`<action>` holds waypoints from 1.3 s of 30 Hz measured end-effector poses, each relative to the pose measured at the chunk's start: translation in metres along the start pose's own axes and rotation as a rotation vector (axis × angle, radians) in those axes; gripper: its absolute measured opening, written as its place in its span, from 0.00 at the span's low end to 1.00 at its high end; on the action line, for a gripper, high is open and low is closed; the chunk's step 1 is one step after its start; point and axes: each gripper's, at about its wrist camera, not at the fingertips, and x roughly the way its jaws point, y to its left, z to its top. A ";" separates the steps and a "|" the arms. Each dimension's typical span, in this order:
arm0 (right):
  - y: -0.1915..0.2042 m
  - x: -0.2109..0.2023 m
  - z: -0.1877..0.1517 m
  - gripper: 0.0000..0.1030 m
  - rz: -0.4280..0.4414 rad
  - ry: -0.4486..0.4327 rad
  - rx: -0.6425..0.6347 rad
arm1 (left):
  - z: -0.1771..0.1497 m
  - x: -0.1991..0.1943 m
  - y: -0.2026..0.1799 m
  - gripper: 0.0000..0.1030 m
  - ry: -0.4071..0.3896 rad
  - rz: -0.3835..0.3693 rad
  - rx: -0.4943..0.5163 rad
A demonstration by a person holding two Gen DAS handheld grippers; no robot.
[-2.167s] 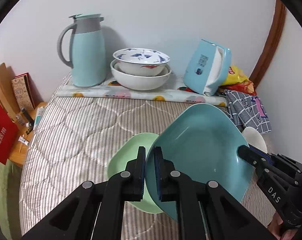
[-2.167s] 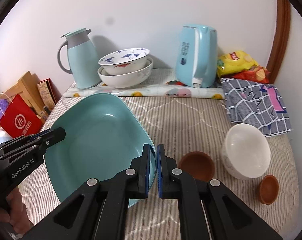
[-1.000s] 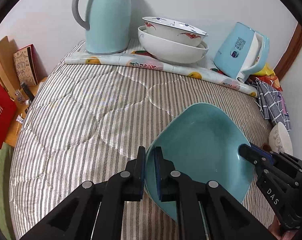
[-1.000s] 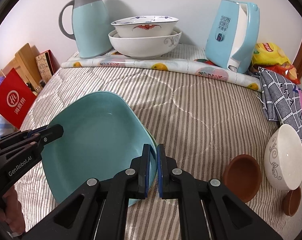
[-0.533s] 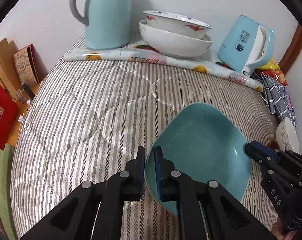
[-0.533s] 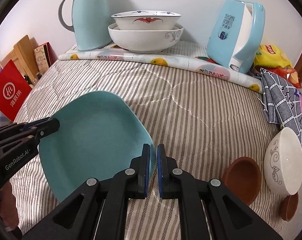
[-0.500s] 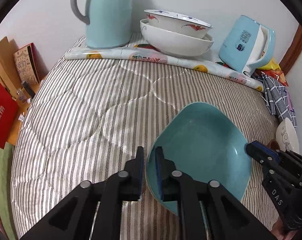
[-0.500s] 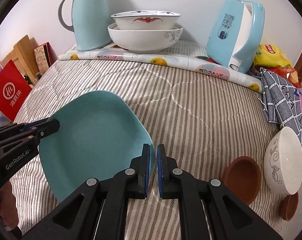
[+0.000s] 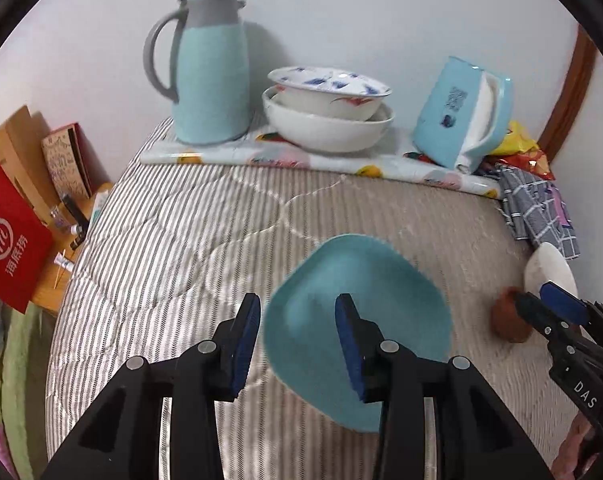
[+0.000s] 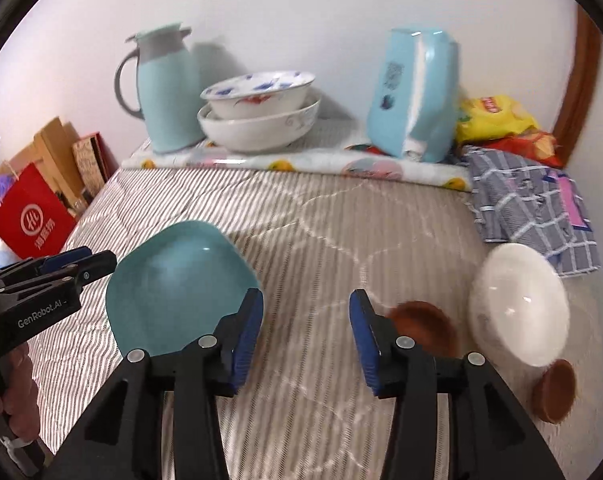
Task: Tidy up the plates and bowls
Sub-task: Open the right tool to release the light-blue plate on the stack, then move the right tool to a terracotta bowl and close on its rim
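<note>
A teal squarish plate [image 9: 357, 320] lies flat on the striped quilt [image 9: 181, 260]; it also shows in the right wrist view [image 10: 177, 288]. My left gripper [image 9: 297, 336] is open above its near left edge, touching nothing. My right gripper [image 10: 305, 332] is open and empty, just right of the plate. A white bowl [image 10: 517, 304] lies tipped at the right, with a brown dish [image 10: 421, 326] beside it and a smaller brown dish [image 10: 553, 392] in front. Two stacked bowls [image 10: 257, 120] stand at the back.
A teal thermos jug [image 9: 209, 68] and a blue kettle [image 9: 461, 120] stand on a fruit-print mat [image 9: 301, 158] by the wall. A checked cloth [image 10: 529, 200] and snack bags [image 10: 497, 120] lie at the back right. A red bag [image 9: 9, 236] and boxes stand off the left edge.
Both grippers have opened and let go of the teal plate, which now rests on the quilt. Both have pulled back and up from it.
</note>
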 end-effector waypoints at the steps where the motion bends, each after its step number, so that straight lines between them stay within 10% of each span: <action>1: -0.006 -0.005 -0.001 0.44 -0.007 -0.003 0.012 | 0.000 -0.004 -0.005 0.36 -0.007 -0.001 0.007; 19: -0.143 -0.099 -0.054 0.58 -0.168 -0.091 0.203 | -0.016 -0.042 -0.114 0.36 -0.074 -0.051 0.104; 39: -0.249 -0.059 -0.106 0.58 -0.207 0.046 0.340 | -0.028 0.034 -0.189 0.44 0.084 -0.166 0.118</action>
